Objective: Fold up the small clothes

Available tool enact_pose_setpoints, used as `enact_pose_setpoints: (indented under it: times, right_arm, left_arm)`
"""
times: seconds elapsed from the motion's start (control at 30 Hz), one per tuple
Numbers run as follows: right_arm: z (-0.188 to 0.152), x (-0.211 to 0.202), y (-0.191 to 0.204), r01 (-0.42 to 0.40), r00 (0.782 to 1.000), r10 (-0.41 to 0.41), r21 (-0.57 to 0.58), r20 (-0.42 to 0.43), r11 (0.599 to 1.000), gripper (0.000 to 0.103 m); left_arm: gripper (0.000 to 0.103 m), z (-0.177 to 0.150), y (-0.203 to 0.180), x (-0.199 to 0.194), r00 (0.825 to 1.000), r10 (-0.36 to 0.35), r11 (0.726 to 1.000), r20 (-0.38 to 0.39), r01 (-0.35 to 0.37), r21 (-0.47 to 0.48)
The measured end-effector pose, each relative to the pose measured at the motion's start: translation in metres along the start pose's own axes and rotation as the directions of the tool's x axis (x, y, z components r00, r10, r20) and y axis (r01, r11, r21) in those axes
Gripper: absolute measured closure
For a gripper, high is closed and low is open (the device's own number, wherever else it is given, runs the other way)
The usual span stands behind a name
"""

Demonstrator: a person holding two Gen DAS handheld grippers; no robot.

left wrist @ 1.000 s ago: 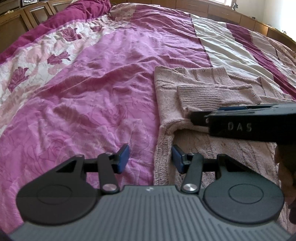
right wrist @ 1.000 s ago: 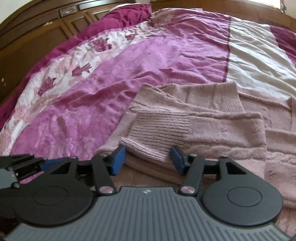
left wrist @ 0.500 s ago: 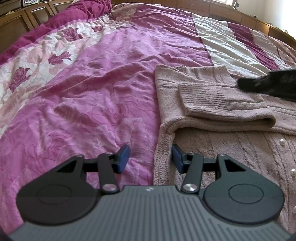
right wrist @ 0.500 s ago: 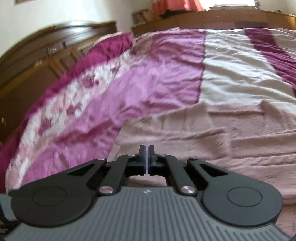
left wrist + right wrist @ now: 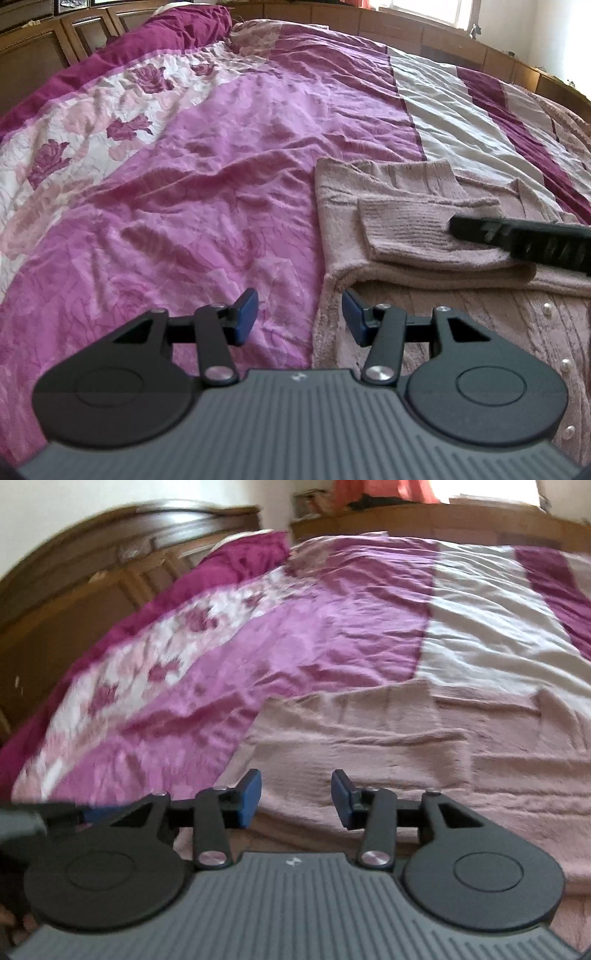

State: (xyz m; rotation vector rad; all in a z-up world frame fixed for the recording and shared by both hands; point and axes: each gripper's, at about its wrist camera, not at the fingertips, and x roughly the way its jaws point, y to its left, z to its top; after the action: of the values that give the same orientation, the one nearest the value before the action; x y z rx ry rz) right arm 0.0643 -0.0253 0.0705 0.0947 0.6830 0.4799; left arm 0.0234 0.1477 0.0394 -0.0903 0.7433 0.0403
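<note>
Left wrist view, left gripper [image 5: 300,316] being held with jaws apart, empty, right gripper [image 5: 295,799] jaws being opened, empty, pink cardigan [image 5: 424,236] being left flat, sleeve folded crosswise.

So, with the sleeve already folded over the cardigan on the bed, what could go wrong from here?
1. The right gripper, its jaws opening and empty, hangs just above the folded sleeve; a low pass could drag the cuff and undo the fold.
2. The left gripper is open across the cardigan edge and the bedspread; closing here might pinch both.
3. The pearl buttons could snag on a pad.
</note>
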Motion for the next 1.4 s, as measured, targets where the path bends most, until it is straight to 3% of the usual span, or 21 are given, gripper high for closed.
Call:
enact_pose_setpoints:
  times: [0.27, 0.53, 0.57, 0.67, 0.7, 0.83, 1.03, 1.4]
  right_arm:
    - [-0.008, 0.032, 0.036, -0.021, 0.999, 0.014, -0.124, -0.052, 0.992, 0.053]
    - [-0.016, 0.056, 0.046, 0.008, 0.997, -0.022, -0.185, -0.073, 0.983, 0.055]
    - [-0.017, 0.057, 0.048, 0.016, 0.997, -0.031, -0.198, -0.071, 0.98, 0.057]
    - [-0.02, 0.059, 0.051, 0.052, 0.996, -0.068, -0.233, -0.062, 0.971, 0.078]
    - [-0.02, 0.058, 0.05, 0.061, 0.995, -0.076, -0.234, -0.057, 0.97, 0.092]
    - [-0.016, 0.048, 0.033, 0.045, 0.998, -0.05, -0.124, -0.032, 0.991, 0.096]
    - [-0.001, 0.012, 0.008, 0.055, 0.996, -0.056, 0.009, 0.074, 0.998, 0.097]
    - [0.022, -0.065, -0.065, 0.059, 0.963, -0.129, 0.283, 0.236, 0.957, 0.097]
  left_arm:
    - [0.051, -0.002, 0.008, 0.01, 1.0, 0.028, 0.999, -0.015, -0.028, -0.019]
    - [0.051, -0.008, 0.018, 0.016, 0.999, 0.031, 0.999, -0.032, -0.032, -0.037]
    - [0.051, -0.008, 0.018, 0.017, 0.999, 0.032, 0.999, -0.032, -0.033, -0.036]
    - [0.051, -0.009, 0.017, 0.017, 0.999, 0.035, 0.999, -0.033, -0.036, -0.033]
    - [0.051, -0.01, 0.017, 0.016, 0.999, 0.037, 0.999, -0.032, -0.038, -0.032]
    - [0.051, -0.008, 0.016, 0.011, 0.999, 0.035, 0.999, -0.022, -0.036, -0.039]
    - [0.051, 0.002, 0.008, 0.003, 1.0, 0.008, 1.0, 0.008, -0.008, -0.022]
    - [0.051, 0.021, -0.027, 0.004, 0.998, -0.057, 0.996, 0.029, 0.055, 0.077]
